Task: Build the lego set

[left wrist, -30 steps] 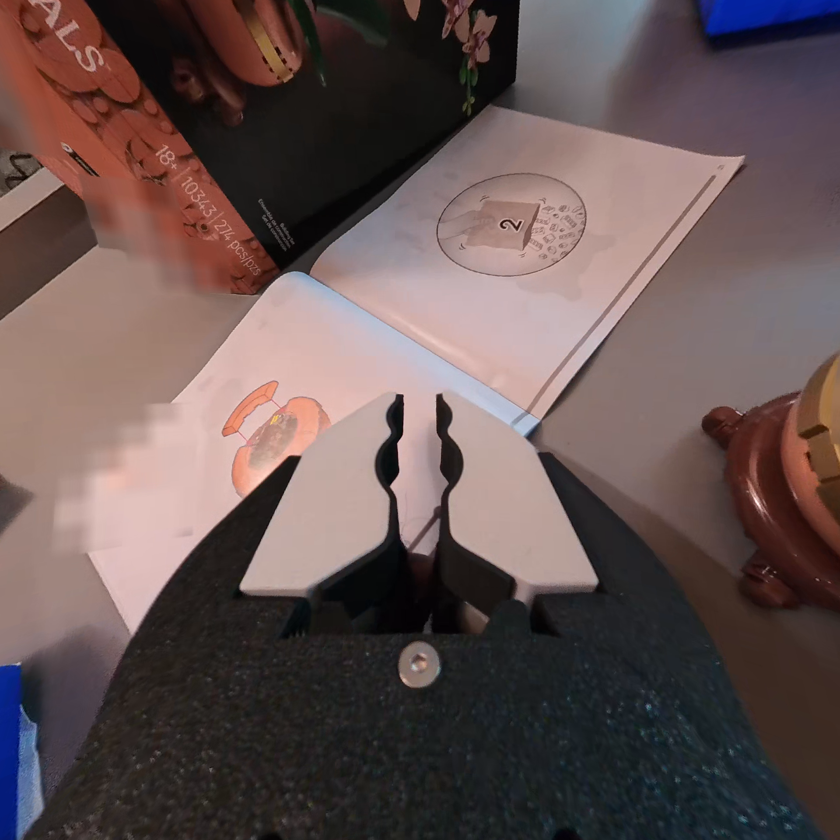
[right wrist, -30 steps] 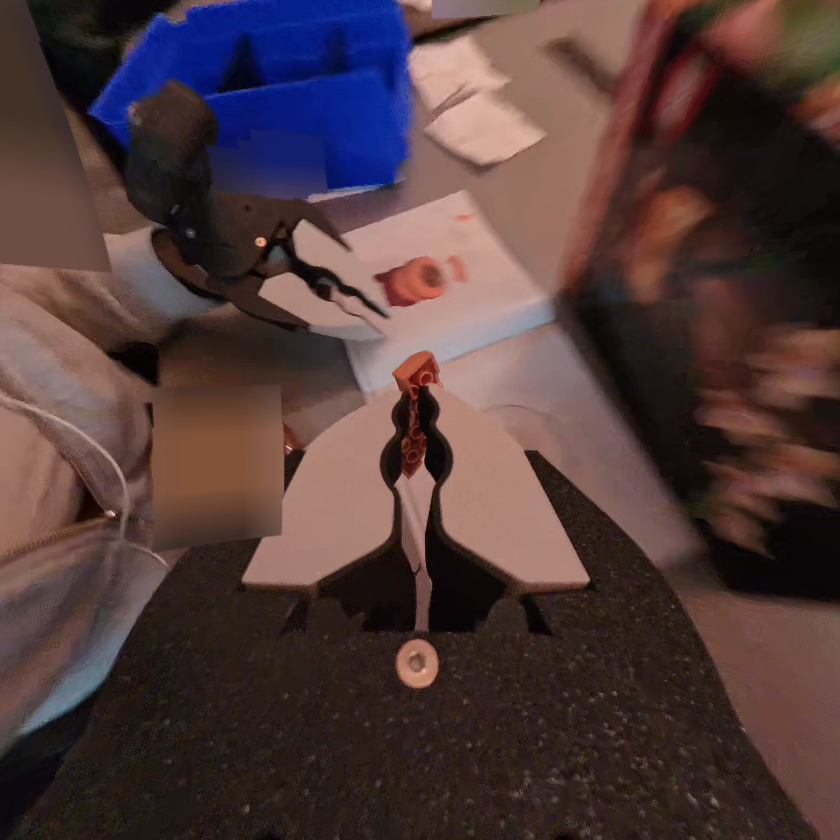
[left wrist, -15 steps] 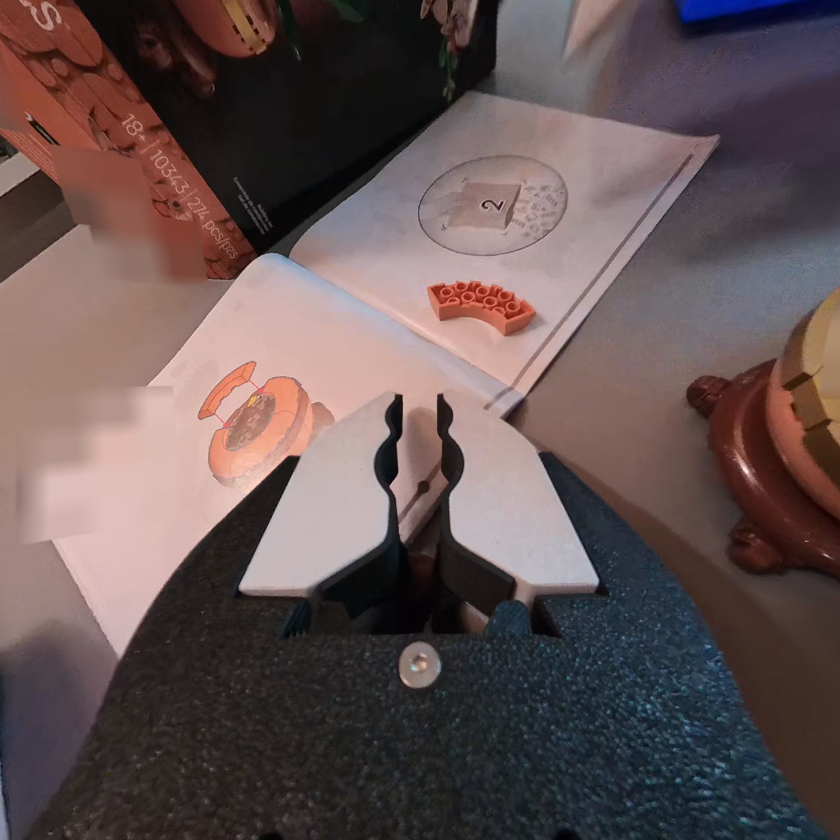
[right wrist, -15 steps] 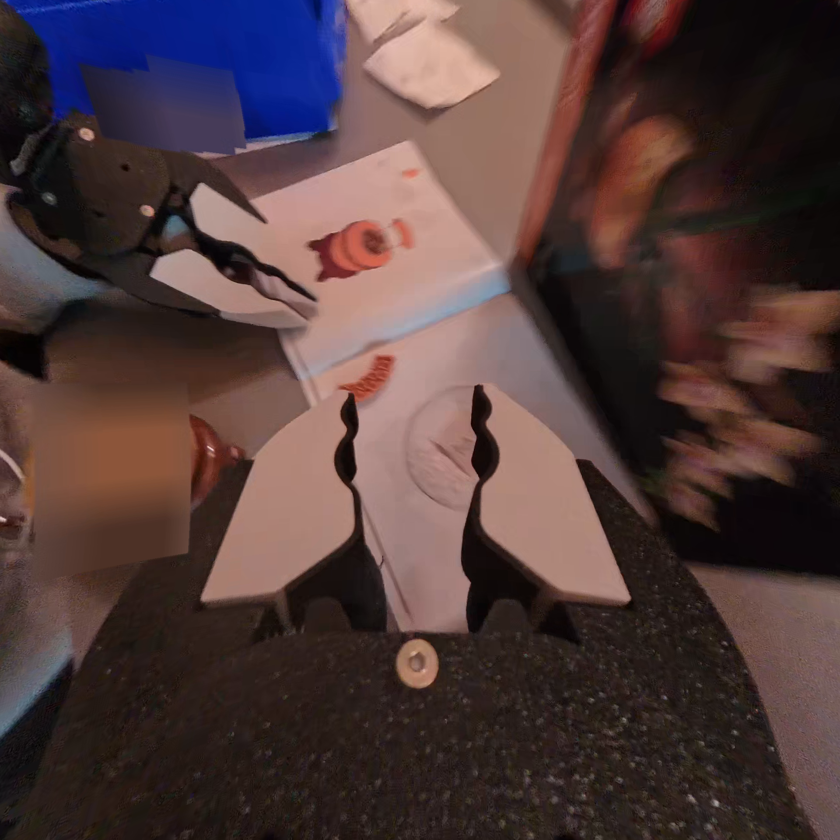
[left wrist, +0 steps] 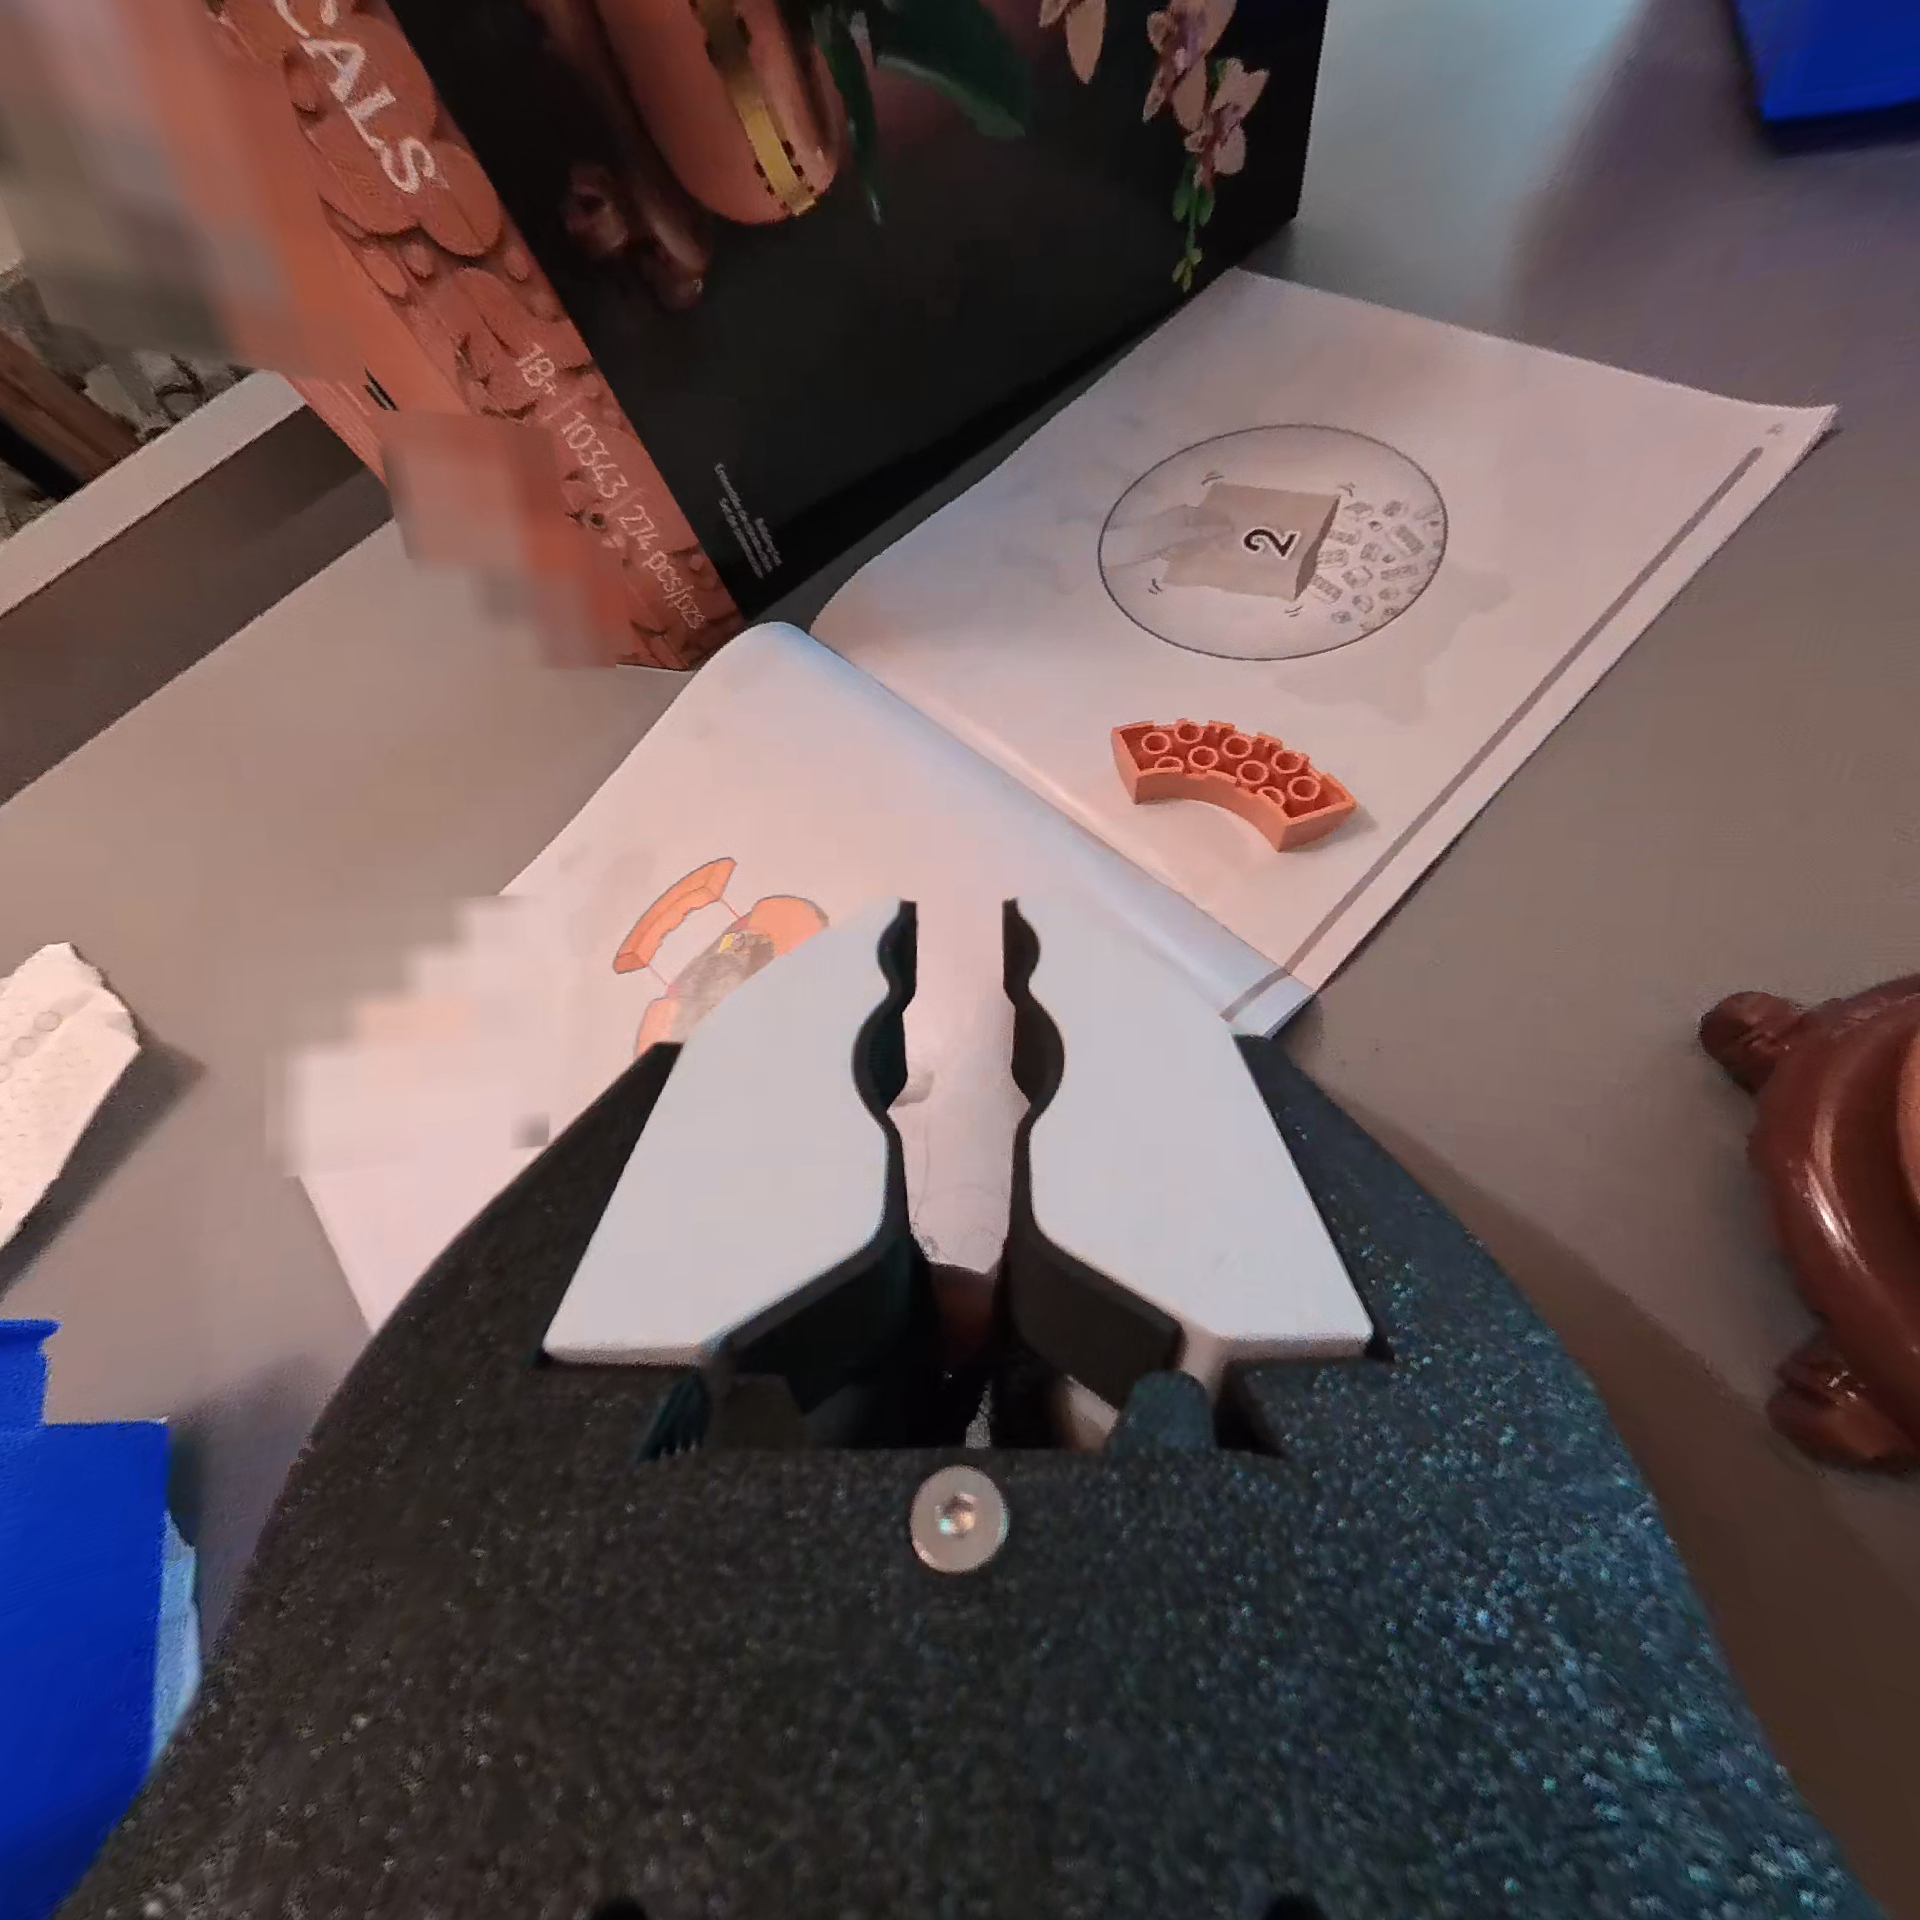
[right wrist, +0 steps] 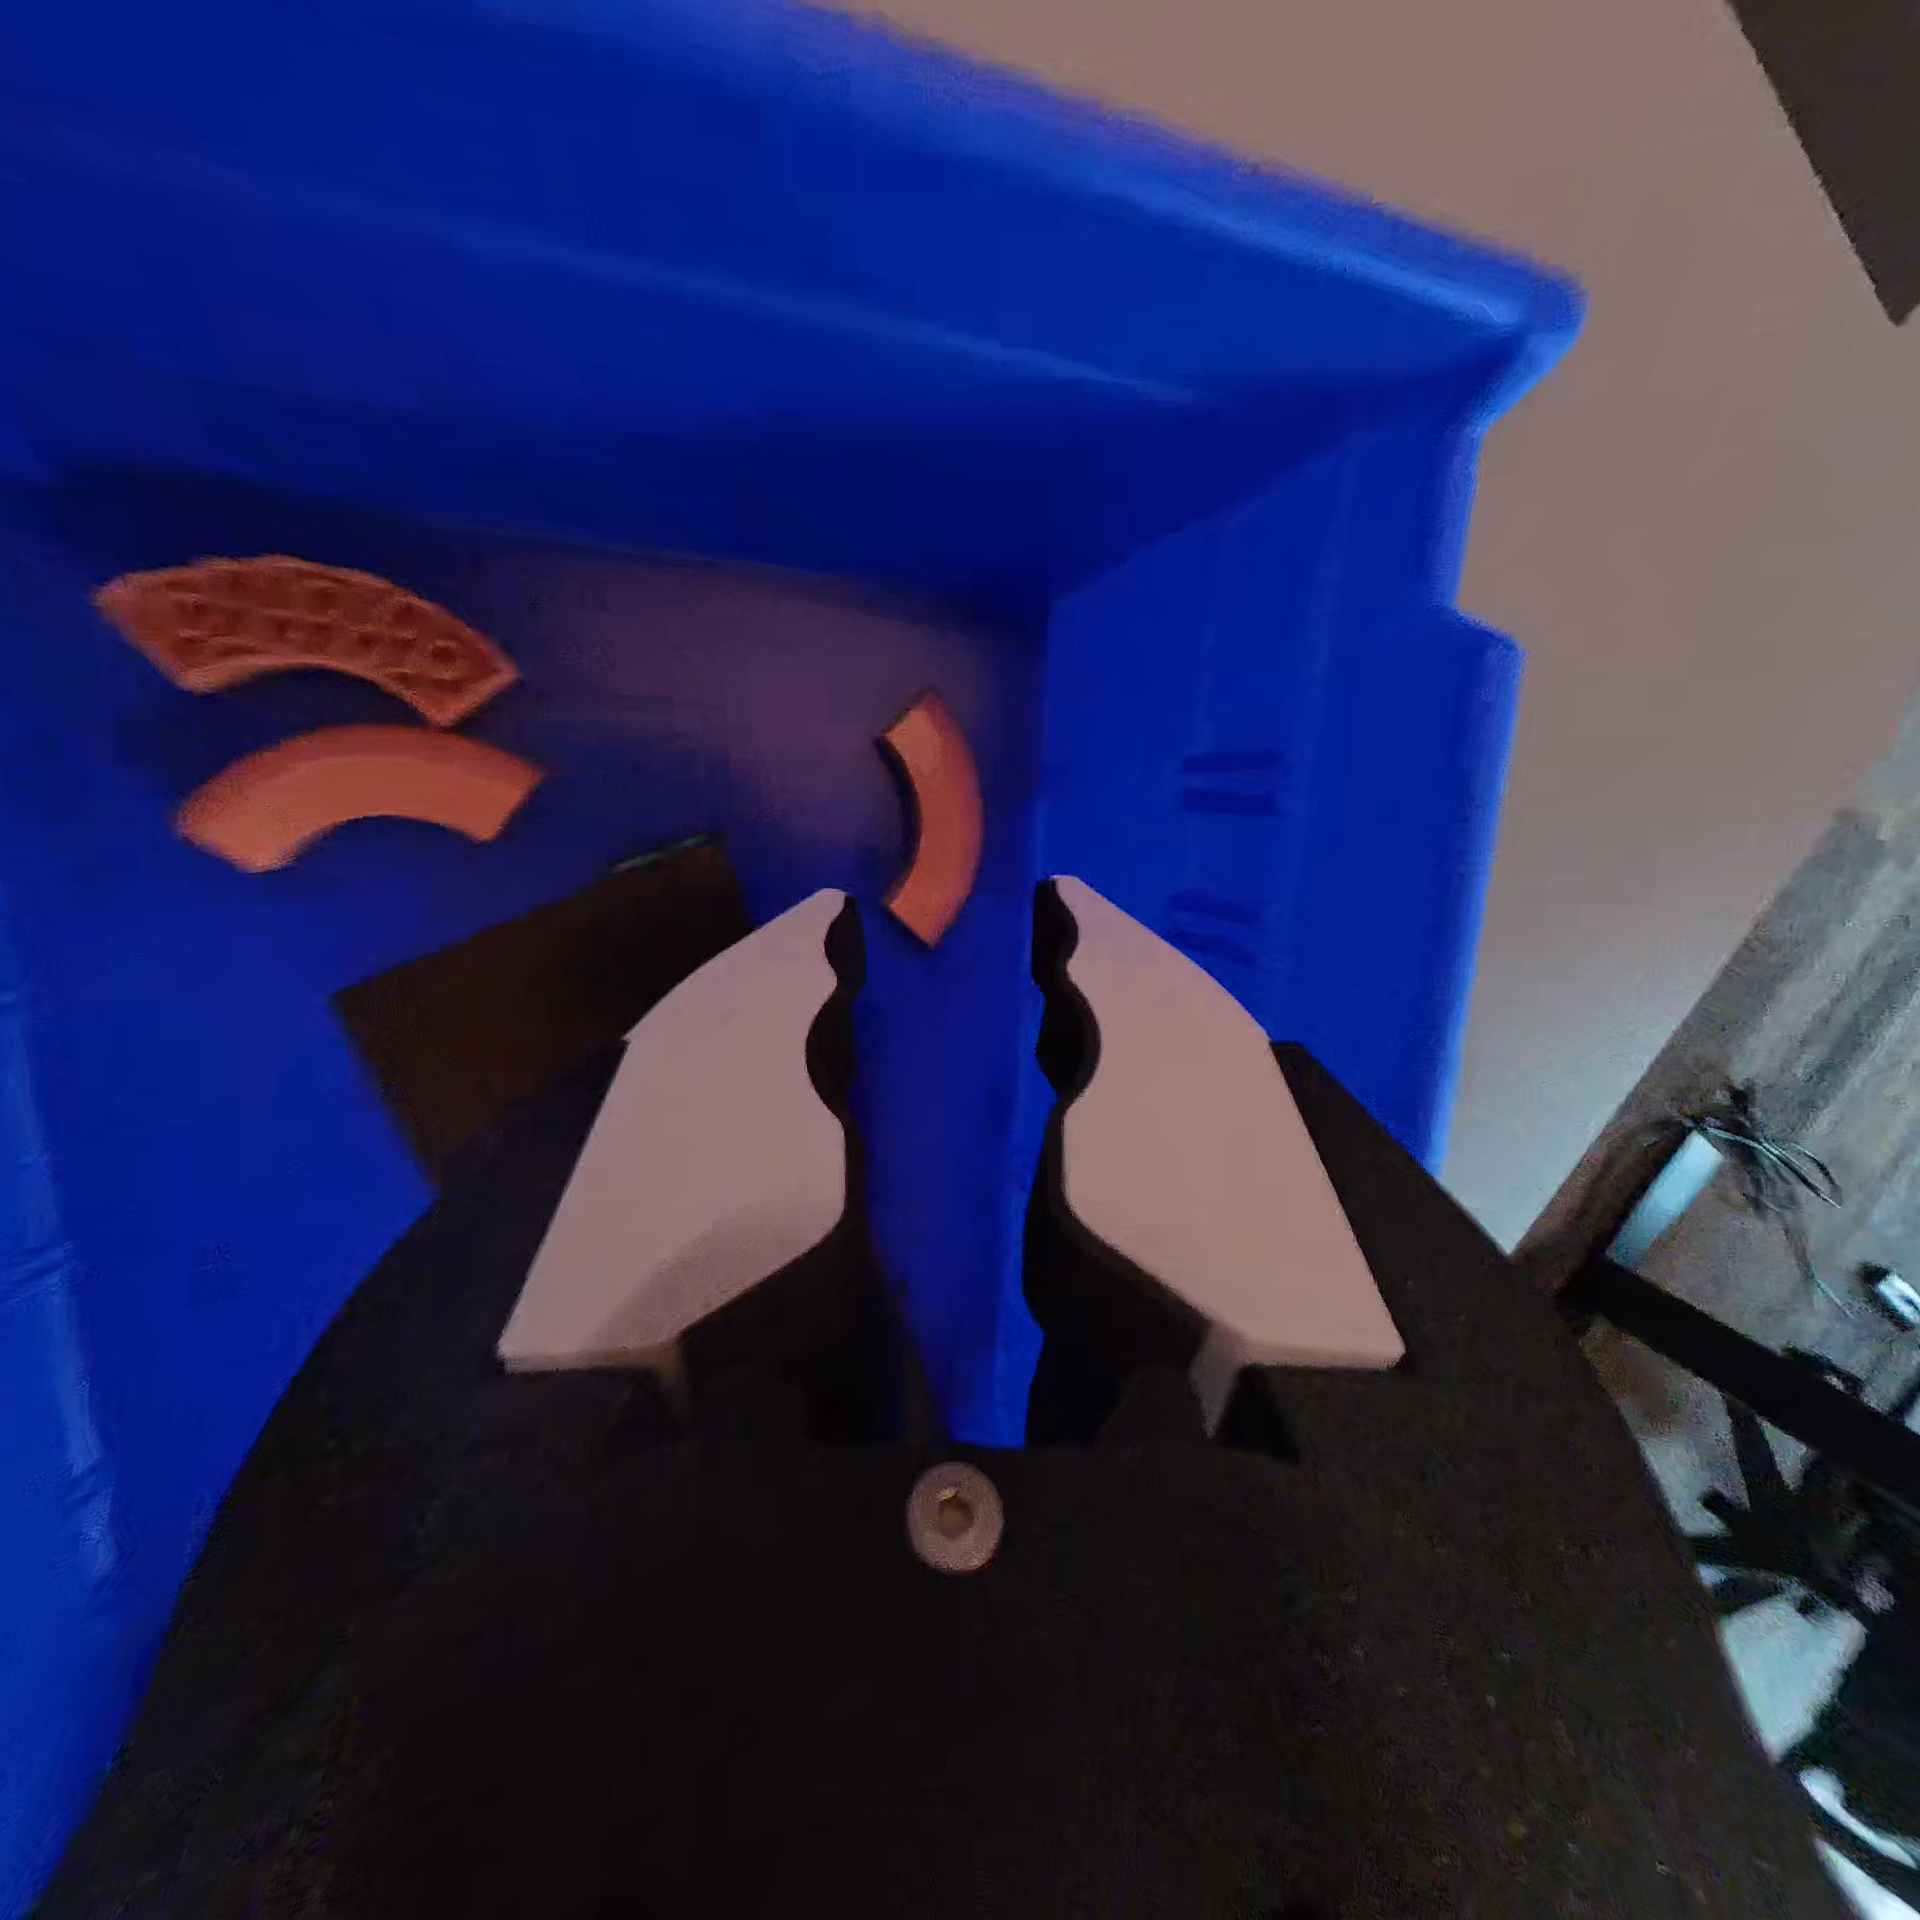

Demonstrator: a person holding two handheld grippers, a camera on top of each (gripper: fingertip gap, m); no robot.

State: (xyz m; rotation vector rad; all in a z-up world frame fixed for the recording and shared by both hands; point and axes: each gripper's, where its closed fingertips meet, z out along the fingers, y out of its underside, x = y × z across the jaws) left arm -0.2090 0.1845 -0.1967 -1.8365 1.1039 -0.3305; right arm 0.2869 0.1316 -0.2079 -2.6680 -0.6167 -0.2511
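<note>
Inside the blue bin (right wrist: 727, 364), the right gripper (right wrist: 945, 914) hangs open and empty; a small curved brick (right wrist: 935, 816) lies just past its tips, long axis along the fingers. Two larger arcs (right wrist: 353, 790) lie further left. The left gripper (left wrist: 958, 925), slightly parted and empty, hovers over the booklet (left wrist: 1507, 499), where another arc brick (left wrist: 1231, 769) rests ahead to its right.

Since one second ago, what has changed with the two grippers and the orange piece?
The right gripper let go of the curved orange brick, which now lies on the instruction booklet. It opened and swung over to the blue bin, above more orange pieces. The left gripper stayed narrowly open and empty over the booklet.
</note>
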